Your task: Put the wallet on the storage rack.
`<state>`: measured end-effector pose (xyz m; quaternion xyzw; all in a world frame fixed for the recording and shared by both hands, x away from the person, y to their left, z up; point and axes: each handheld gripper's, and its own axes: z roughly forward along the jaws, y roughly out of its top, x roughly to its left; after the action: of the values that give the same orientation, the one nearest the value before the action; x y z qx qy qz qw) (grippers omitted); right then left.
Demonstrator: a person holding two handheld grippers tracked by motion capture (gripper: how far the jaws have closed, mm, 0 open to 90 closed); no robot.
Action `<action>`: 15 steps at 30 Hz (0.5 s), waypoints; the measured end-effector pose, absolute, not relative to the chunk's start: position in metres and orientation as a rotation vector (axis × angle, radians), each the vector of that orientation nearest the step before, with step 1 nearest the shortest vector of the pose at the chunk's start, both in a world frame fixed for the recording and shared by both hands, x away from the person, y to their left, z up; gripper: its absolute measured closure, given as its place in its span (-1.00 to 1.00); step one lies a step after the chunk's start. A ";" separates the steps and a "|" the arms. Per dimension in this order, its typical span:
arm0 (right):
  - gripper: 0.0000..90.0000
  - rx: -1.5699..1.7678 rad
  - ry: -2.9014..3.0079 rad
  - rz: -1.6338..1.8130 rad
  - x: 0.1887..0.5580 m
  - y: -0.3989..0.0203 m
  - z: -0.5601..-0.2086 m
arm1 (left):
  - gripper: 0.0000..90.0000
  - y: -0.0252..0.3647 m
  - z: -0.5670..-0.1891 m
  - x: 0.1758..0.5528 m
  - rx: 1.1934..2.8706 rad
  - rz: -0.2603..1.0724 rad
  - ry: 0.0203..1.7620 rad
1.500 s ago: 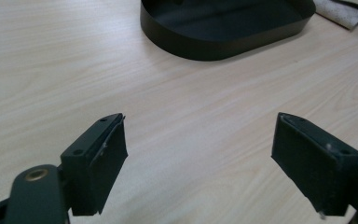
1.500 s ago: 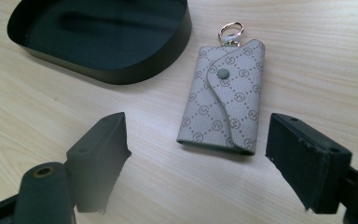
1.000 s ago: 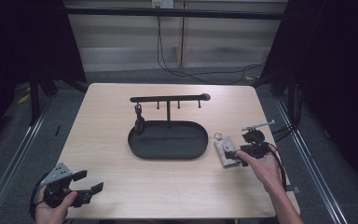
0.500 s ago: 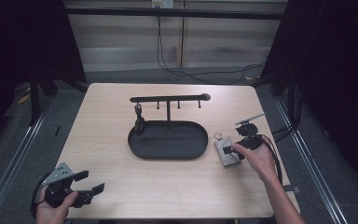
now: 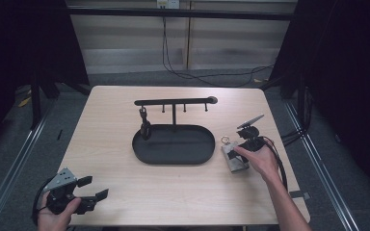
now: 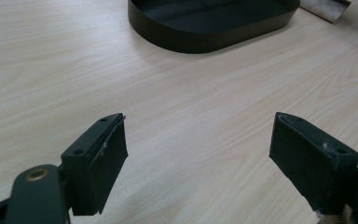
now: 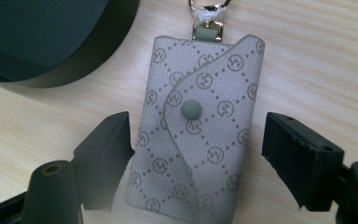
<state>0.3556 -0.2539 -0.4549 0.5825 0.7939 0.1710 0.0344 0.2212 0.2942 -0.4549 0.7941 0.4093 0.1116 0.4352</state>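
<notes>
A black oval tray [image 5: 173, 144] with a hook rail [image 5: 173, 102] is seen at the middle of the bench [image 5: 115, 115]. Just right of it, a grey key pouch [image 5: 234, 159] is covered by the right gripper [image 5: 243, 148]. The left gripper [image 5: 92, 188] is held open at the near left corner.

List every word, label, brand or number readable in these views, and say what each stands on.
"M" in a small circle: a monogram repeated in a dotted diamond pattern across the grey key pouch lying beside the black oval tray.
No other text is legible; the tray and wooden table bear none.
</notes>
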 end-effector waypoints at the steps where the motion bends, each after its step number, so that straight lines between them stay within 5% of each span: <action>1: -0.46 1.795 2.436 0.539 0.356 -0.254 -0.455 | -0.58 0.294 -0.455 0.221 1.973 0.276 1.020; 15: -0.43 1.797 2.437 0.464 0.364 -0.245 -0.466 | -0.58 0.295 -0.454 0.221 1.985 0.285 1.021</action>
<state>0.3644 -0.2455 -0.4663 0.5862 0.7949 0.1513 0.0388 0.2211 0.2946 -0.4545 0.7960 0.4094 0.1144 0.4309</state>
